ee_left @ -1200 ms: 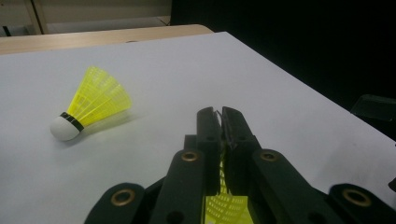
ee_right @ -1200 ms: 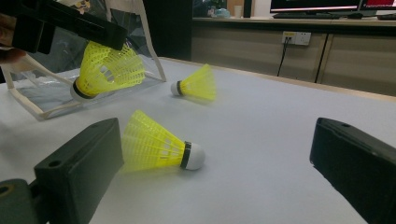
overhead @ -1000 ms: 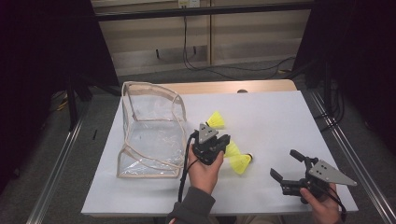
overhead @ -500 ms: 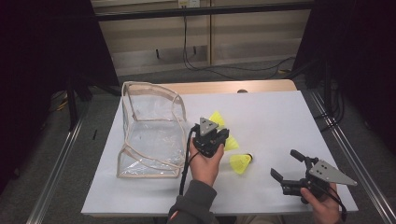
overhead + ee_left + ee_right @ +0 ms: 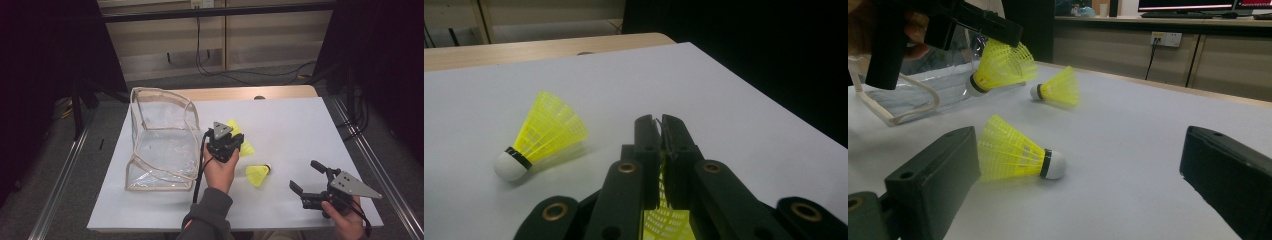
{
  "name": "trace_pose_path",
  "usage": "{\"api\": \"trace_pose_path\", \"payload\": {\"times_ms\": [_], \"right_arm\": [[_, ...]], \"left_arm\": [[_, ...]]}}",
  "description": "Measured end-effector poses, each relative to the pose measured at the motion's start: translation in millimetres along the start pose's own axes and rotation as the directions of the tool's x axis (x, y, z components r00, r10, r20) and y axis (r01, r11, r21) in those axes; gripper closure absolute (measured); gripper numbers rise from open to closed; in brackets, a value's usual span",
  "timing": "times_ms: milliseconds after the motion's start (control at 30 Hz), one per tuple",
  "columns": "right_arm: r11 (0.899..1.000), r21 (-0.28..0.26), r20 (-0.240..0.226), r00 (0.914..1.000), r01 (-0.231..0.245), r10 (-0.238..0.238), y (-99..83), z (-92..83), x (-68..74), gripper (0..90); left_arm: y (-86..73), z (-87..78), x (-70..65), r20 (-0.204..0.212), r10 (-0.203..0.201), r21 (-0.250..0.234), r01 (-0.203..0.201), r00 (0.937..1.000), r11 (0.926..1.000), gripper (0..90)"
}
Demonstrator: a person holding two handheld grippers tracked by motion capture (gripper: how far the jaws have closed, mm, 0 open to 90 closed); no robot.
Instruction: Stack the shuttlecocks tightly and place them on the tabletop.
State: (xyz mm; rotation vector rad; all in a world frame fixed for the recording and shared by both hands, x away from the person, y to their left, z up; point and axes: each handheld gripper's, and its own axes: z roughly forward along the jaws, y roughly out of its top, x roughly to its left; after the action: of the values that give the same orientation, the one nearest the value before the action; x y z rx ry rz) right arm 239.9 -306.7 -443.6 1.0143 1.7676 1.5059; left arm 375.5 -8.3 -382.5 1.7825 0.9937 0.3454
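You are working over a smooth white tabletop [image 5: 300,125] with a pale wood strip along its far edge. Your left tool [image 5: 661,132] is pinching the skirt of a yellow shuttlecock [image 5: 998,67]: its two black jaws are pressed almost together on the thin plastic mesh. From the right tool's view that held shuttlecock [image 5: 998,67] is hanging just above the surface, white rounded cork low and toward the bag, flared skirt up and away, so its long axis is tilting.

A second shuttlecock [image 5: 541,137] is lying on its side just beyond your left tool; in the left gripper view its white cork with a dark band is pointing toward you and to the left, the ribbed net cone opening away.

A third shuttlecock [image 5: 258,174] is resting on its side between your two hands. From above, its cork is pointing right and slightly away, its long axis running roughly across the tabletop.

Your right tool [image 5: 306,177] is hovering near the front right corner with its blocky black jaws spread wide, gripping nothing; the third shuttlecock is lying ahead of them.

At the left a clear, soft plastic bag [image 5: 160,140] with pale beige piping is standing open, its walls glossy and creased, its boxy shape sagging a little.
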Motion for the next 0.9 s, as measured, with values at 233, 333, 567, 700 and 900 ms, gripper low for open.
{"api": "trace_pose_path", "payload": {"times_ms": [233,333,567,700,900], "right_arm": [[1.0,0.004,0.001,1.0,0.0,0.0,-0.6,-0.2,-0.6,1.8],[1.0,0.005,-0.002,1.0,0.002,-0.002,-0.6,0.1,-0.5,1.8],[1.0,0.006,-0.001,1.0,0.004,-0.004,-0.6,0.2,-0.1,1.9],[1.0,0.008,-0.001,1.0,0.004,-0.004,-0.7,0.1,-0.5,2.0],[1.0,0.005,-0.003,1.0,0.005,-0.005,-0.5,0.0,-0.5,2.0]], "left_arm": [[-0.5,5.0,6.9,-0.023,0.006,0.002,-0.006,0.9997,1.0,86.5],[-0.4,6.2,10.4,-0.033,0.011,0.003,-0.011,0.9994,0.9999,86.4],[-1.4,11.1,16.3,-0.054,0.021,0.001,-0.021,0.9983,0.9998,86.3],[-1.0,13.4,16.6,-0.058,0.023,-0.002,-0.023,0.998,0.9997,86.3],[0.1,15.6,18.0,-0.064,0.034,-0.001,-0.034,0.9974,0.9994,86.1]]}}
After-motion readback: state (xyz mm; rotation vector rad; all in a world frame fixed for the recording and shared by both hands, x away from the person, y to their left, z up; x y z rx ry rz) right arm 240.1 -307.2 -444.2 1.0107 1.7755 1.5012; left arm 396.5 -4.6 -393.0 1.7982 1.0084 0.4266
